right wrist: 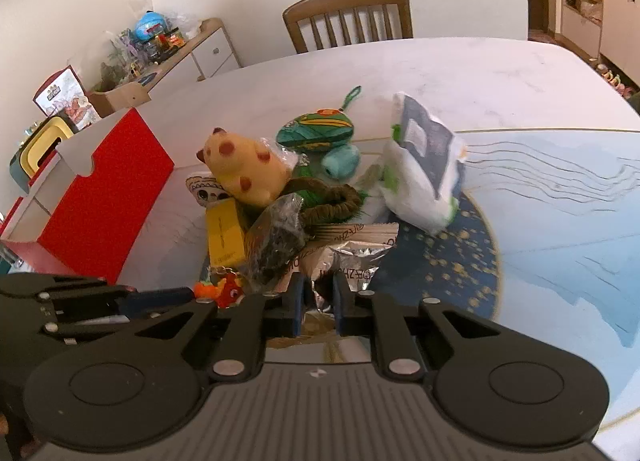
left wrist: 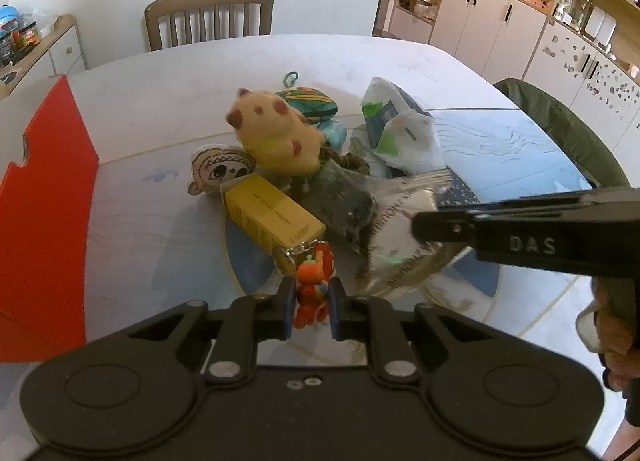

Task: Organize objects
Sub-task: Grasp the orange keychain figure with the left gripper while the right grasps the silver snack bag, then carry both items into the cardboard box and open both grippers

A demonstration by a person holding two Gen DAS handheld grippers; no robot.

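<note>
The orange keychain figure [left wrist: 312, 293] is being gripped between the left gripper [left wrist: 310, 311] jaws at the near edge of the pile on the worktop [left wrist: 160, 101]. It is best being lifted straight up, so its chain is freed from the yellow box [left wrist: 272, 213]. Its long axis is standing upright, chain end pointing up toward the pile. The right gripper [right wrist: 318, 307] jaws are being closed on the silver foil packet [right wrist: 348, 257].

Beside one red box [right wrist: 104, 197] — one yellow plush [right wrist: 244, 169], one yellow carton [right wrist: 225, 235], one orange keychain figure [left wrist: 314, 289], two white packets [left wrist: 400, 129].
</note>
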